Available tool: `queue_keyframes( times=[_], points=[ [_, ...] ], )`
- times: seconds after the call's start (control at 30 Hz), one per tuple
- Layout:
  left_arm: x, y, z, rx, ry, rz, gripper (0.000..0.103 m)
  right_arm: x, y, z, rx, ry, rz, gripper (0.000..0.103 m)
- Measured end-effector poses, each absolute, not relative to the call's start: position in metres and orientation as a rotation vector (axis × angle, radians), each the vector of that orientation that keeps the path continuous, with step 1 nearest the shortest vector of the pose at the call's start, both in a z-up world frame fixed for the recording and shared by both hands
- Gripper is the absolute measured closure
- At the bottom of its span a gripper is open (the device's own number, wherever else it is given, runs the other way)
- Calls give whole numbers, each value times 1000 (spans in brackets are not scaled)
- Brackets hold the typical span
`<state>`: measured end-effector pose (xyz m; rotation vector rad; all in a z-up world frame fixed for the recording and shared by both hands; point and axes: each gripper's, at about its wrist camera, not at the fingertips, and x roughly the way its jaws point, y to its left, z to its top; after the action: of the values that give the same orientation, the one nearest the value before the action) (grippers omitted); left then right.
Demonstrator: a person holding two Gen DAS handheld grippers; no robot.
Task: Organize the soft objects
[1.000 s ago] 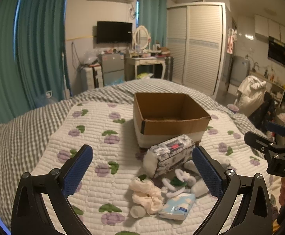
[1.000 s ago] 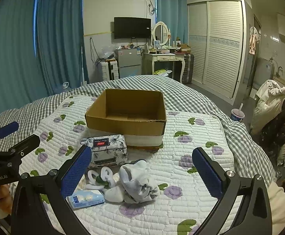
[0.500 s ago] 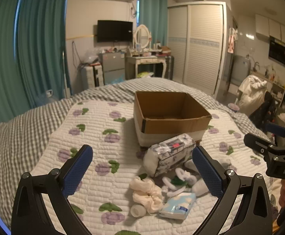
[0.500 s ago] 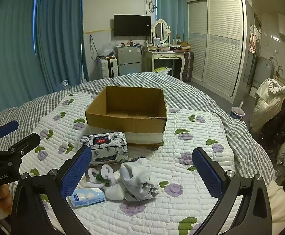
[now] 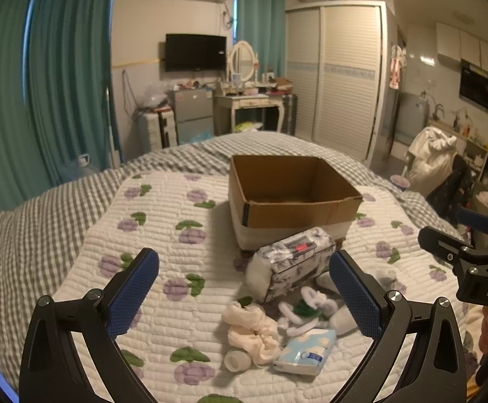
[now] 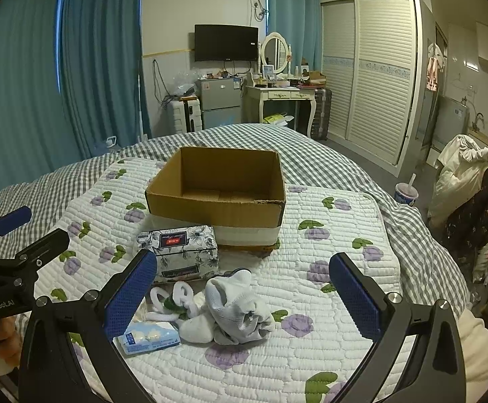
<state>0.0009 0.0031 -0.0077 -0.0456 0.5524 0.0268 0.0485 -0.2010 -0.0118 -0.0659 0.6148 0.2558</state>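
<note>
An open, empty cardboard box (image 5: pixel 291 198) (image 6: pixel 217 191) stands on the quilted bed. In front of it lies a floral tissue pack (image 5: pixel 291 262) (image 6: pixel 180 252). Nearer lie a cream scrunchie (image 5: pixel 250 329), a white fuzzy hair tie with green (image 5: pixel 307 309) (image 6: pixel 173 302), grey-white socks (image 6: pixel 234 309), a small blue tissue packet (image 5: pixel 306 352) (image 6: pixel 148 336) and a small white bottle (image 5: pixel 235 360). My left gripper (image 5: pixel 244 288) is open and empty above the pile's left side. My right gripper (image 6: pixel 240 288) is open and empty, above the socks.
The flower-print quilt (image 5: pixel 163 221) covers a grey checked bedspread (image 6: pixel 328 164). Beyond the bed are teal curtains, a dresser (image 6: pixel 277 97), a wardrobe (image 6: pixel 368 77) and a chair with clothes (image 6: pixel 462 174). A cup with a straw (image 6: pixel 406 193) stands right of the bed.
Both grippers have moved slightly forward toward the pile; the objects sit a little nearer in both views. Nothing was picked up or moved.
</note>
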Motion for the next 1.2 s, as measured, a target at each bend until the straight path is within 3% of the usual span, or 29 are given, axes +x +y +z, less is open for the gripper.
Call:
queue_keyframes(
  times=[0.73, 1.07, 1.2],
  points=[
    [1, 15, -6, -63, 578, 33, 0, 47, -190, -14, -106, 630, 296, 1],
    [24, 21, -61, -60, 752, 57, 0, 79, -189, -76, -121, 815, 328, 14],
    [27, 16, -88, -52, 829, 41, 1, 96, -190, -102, -109, 895, 343, 27]
  ],
)
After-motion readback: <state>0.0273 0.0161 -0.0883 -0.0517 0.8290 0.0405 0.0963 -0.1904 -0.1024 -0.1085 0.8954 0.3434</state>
